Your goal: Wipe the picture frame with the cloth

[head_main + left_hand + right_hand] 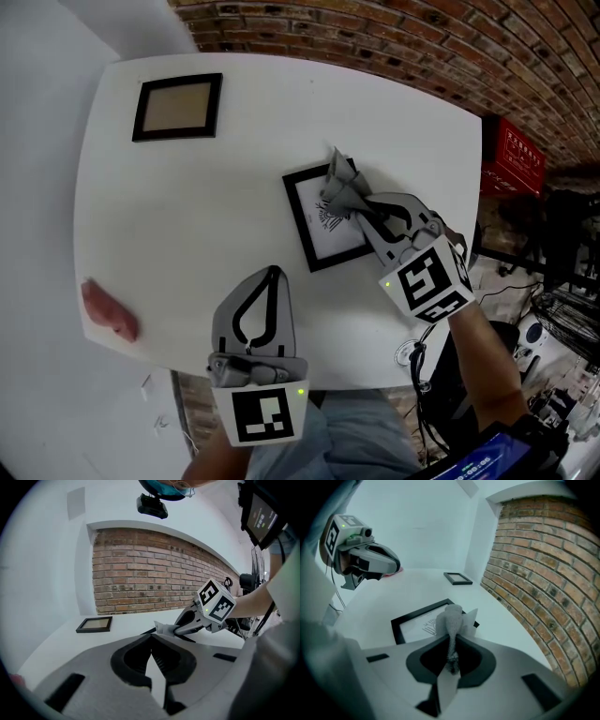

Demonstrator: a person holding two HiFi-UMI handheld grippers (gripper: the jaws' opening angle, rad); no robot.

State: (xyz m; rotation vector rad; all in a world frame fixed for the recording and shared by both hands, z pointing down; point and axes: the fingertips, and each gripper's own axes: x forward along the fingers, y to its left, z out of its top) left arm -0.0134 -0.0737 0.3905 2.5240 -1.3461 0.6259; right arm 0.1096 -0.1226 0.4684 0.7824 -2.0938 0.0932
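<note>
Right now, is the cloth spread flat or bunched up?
Bunched up. The right claw is shut on the cloth, which stands crumpled in folds at the far corner of the picture frame.

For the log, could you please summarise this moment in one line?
right gripper: shut on cloth on picture frame | left gripper: shut, empty

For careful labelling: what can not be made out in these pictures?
- Near black picture frame: head view, its drawing half covered by the crumpled grey cloth.
- Pink lump at the white table edge: head view, blurred.
- Far black frame: its picture is too small.
</note>
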